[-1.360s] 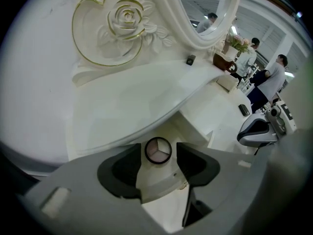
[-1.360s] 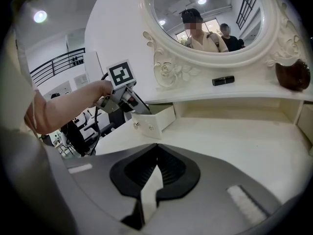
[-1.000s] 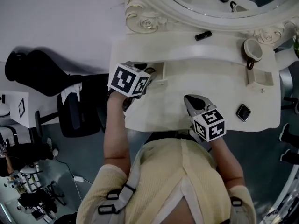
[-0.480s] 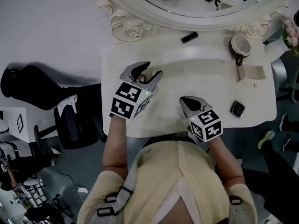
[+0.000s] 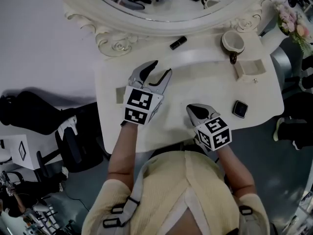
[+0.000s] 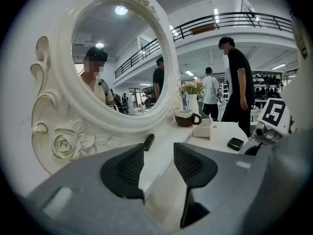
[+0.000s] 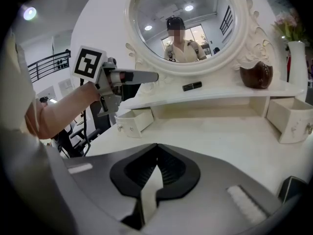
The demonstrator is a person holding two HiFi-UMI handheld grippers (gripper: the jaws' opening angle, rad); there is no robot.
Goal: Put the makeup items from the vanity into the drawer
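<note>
We've got the left hand-held gripper (image 5: 161, 68) up over the bench (image 5: 195, 89), aimed toward the mirror (image 5: 146, 21), its jaws wide apart with nothing between them. The right hand-held gripper (image 5: 189, 107) hangs over the front of the bench, jaws pressed together and empty. Now the makeup. The lipstick (image 5: 178, 42), a black tube, lies on the raised shelf (image 5: 205, 50) just under the mirror frame, ahead of the left hand-held gripper and apart from it. The compact (image 5: 240, 108), black and square, lies flat on the bench near its right edge, to the right of the right hand-held gripper and not touching it. A mug (image 5: 233, 42) stands on the shelf at the right, and just beside it the right drawer (image 5: 250, 68) is pulled out. At the bench's left end we see the left drawer (image 5: 119, 94) open as well, though we cannot tell what lies inside either one.
</note>
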